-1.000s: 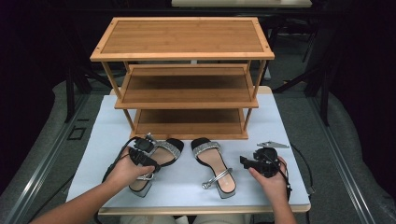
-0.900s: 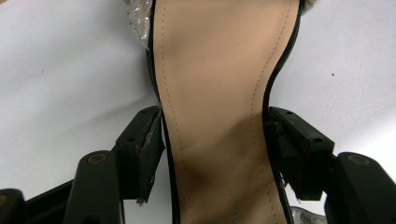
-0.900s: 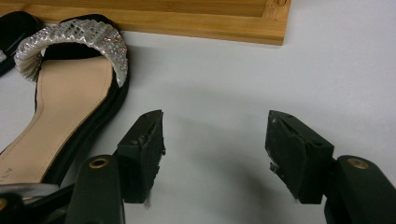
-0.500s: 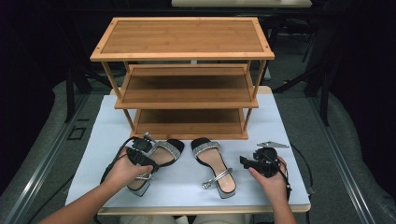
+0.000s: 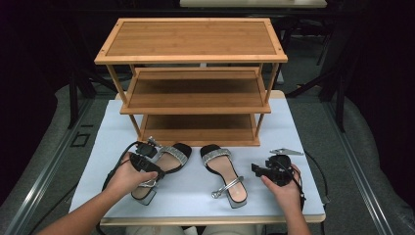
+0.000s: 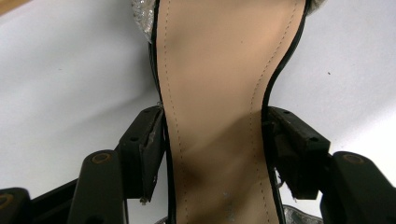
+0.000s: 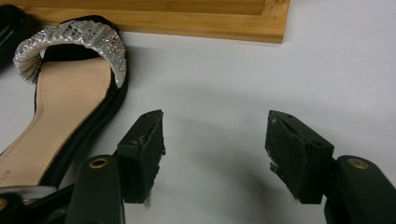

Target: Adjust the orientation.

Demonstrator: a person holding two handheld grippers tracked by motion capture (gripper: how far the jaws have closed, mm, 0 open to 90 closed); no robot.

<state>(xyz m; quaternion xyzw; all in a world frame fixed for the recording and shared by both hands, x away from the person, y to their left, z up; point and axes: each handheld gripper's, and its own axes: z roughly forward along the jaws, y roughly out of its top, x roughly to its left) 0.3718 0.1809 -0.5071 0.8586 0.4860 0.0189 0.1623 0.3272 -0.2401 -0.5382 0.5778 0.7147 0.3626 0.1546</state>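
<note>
No brand or writing can be read on either shoe. The left black sandal with tan insole and silver glitter strap [image 5: 166,161] lies on the white surface [image 5: 303,142] at seven o'clock from the bamboo three-tier shelf [image 5: 193,81]. The left claw [image 6: 212,154] straddles its narrow waist, jaws having just been closing, pads at its edges; whether they press I cannot tell. The right claw [image 7: 215,149] stands released over bare surface, the matching right sandal [image 7: 65,102] at its ten o'clock.

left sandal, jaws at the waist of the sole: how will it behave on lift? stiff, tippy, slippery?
The left sandal probably lifts as one stiff piece: its sole looks moulded and firm between the left gripper pads. With a block heel at one end, it may sag heel-down. The smooth black sole edge could slip, and the loose ankle strap will likely dangle.
</note>
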